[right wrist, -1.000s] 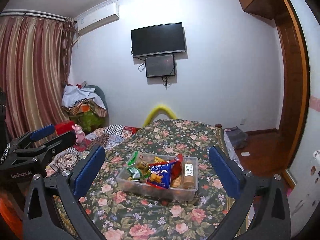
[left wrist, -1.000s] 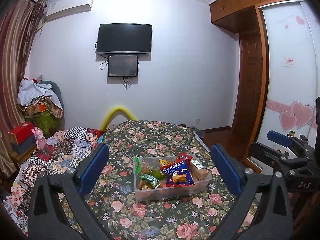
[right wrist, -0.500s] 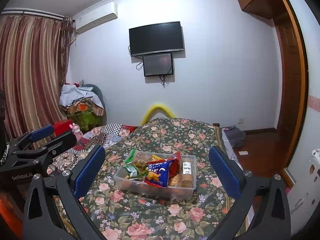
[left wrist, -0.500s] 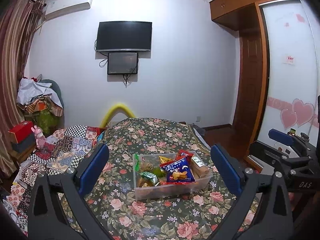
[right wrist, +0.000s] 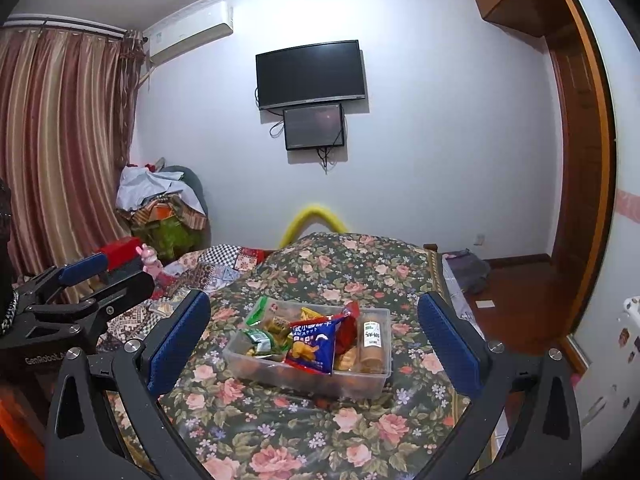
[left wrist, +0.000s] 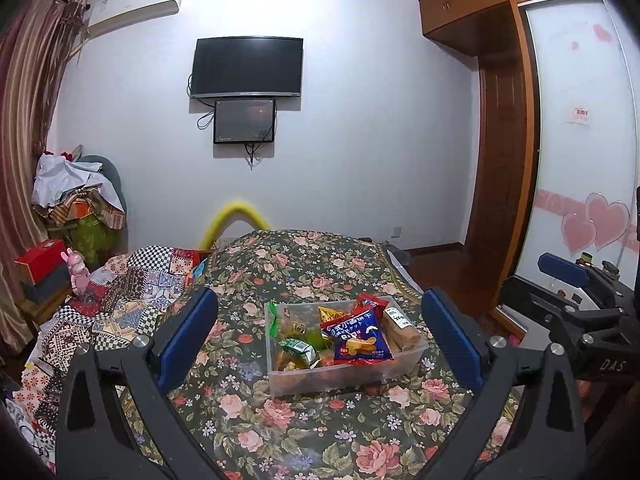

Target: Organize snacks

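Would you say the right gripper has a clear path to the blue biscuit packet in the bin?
Probably yes: the right gripper is open, the blue biscuit packet lies on top in the uncovered clear bin, nothing between.

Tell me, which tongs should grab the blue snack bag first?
Probably the right tongs: open, and the blue snack bag sits midway between their fingers. In the left tongs' view, also open, it lies right of centre.

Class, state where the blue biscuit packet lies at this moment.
In both views the blue biscuit packet lies in the clear plastic bin on the floral bedspread, left of the wrapped biscuit roll.
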Demonstrator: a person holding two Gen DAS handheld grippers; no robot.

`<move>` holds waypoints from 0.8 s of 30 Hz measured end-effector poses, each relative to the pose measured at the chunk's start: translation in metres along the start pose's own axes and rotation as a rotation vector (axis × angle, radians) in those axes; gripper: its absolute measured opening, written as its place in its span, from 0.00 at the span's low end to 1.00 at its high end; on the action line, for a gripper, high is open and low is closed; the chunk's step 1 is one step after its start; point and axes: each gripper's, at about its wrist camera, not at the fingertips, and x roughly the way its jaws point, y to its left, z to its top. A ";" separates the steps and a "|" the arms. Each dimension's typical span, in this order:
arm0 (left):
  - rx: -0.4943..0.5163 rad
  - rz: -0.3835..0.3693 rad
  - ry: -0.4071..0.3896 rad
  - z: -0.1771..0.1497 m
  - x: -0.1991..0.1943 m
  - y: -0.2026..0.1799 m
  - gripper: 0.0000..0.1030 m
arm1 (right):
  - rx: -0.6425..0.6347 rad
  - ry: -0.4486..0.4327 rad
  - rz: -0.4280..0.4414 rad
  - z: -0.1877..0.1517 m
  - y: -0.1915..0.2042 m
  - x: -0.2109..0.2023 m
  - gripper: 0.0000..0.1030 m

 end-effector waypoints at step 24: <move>-0.023 -0.023 0.028 -0.002 0.006 0.003 1.00 | 0.001 -0.003 -0.019 0.000 0.002 -0.002 1.00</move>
